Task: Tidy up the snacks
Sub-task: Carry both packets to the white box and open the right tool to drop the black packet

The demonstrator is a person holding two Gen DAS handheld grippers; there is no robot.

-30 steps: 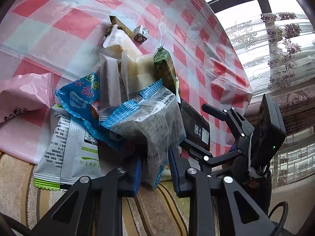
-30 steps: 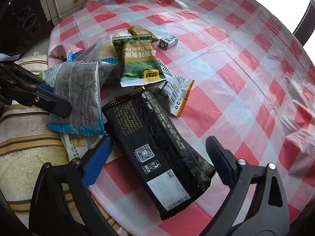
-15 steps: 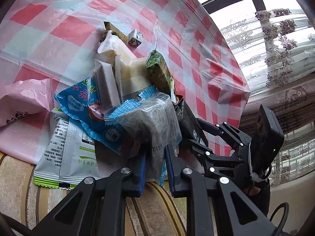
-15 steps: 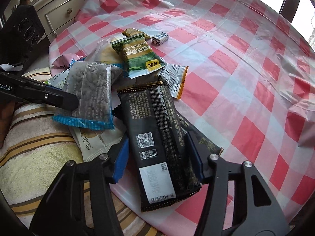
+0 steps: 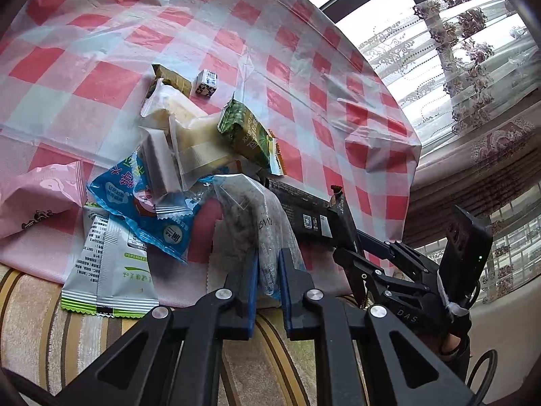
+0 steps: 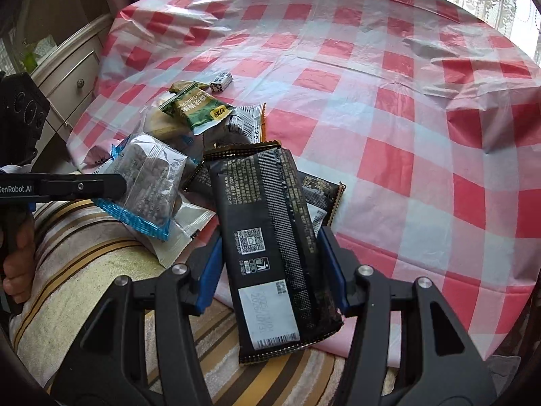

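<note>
A heap of snack packets lies at the near edge of the table. My left gripper point(image 5: 267, 270) is shut on a clear packet with blue ends and dark contents point(image 5: 257, 216), also seen in the right wrist view point(image 6: 148, 182). My right gripper point(image 6: 270, 264) is shut on a long black packet point(image 6: 270, 237) with a QR code and holds it lifted; it shows in the left wrist view point(image 5: 311, 216). A second black packet point(image 6: 318, 193) lies under it. A green packet point(image 6: 199, 108) and a blue packet point(image 5: 142, 199) sit in the heap.
The table wears a red and white checked plastic cloth point(image 6: 389, 101). A small black and white cube point(image 6: 220, 81) lies beyond the heap. A pink packet point(image 5: 37, 193) lies at the left. A striped cushion point(image 6: 101, 270) is below the table edge. A drawer unit point(image 6: 67, 74) stands at the left.
My right gripper has closed on the long black packet and lifted its near end. My left gripper has closed tighter on the clear packet and drawn it slightly off the heap.
</note>
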